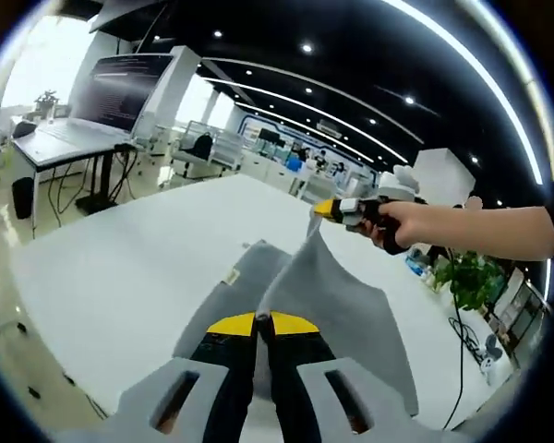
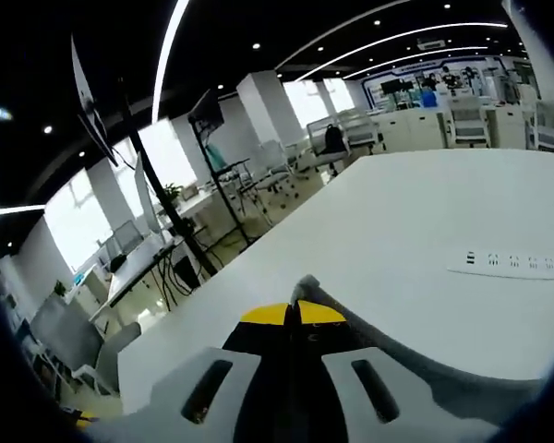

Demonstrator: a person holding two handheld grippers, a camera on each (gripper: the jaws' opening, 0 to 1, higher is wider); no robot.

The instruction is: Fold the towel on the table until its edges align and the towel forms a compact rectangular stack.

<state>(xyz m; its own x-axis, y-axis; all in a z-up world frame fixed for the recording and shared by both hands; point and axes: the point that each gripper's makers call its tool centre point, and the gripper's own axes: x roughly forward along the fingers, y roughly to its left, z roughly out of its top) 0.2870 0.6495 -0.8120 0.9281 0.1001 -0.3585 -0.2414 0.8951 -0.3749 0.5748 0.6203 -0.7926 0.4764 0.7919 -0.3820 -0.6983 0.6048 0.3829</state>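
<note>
Towel [image 1: 346, 305] is hanging lifted off the white desk [image 1: 120, 268], grey, spread in a tent between your two tools w/ its lower part trailing on the desk surface. You're pinching it at both ends: left tool [image 1: 263, 325] has its yellow-tipped jaws pressed together on a cloth ridge right at the tips, and right tool [image 2: 294, 314] is doing the same in its own view, jaws narrow w/ a small peak of fabric poking up between the tips. In the left gripper view you're also seeing the right tool from outside, held in your hand [image 1: 408, 224], w/ a corner of towel drawn up to a point at its tip.

Handling, judging by the drape: it's soft, light, no stiffness at all. It's sagging freely between the grips and creasing along the pull line, so it's prob. going to follow wherever you're leading it and flop if tension drops. Thin cloth can be slipping out of a shallow pinch, so you're best off gripping at corners or along the hem, deep enough that a fold of fabric sits between the jaws, not just the edge. A small label [image 1: 229, 276] is showing near one hem. Power strip [image 2: 512, 263] is lying well apart on the desk.
</note>
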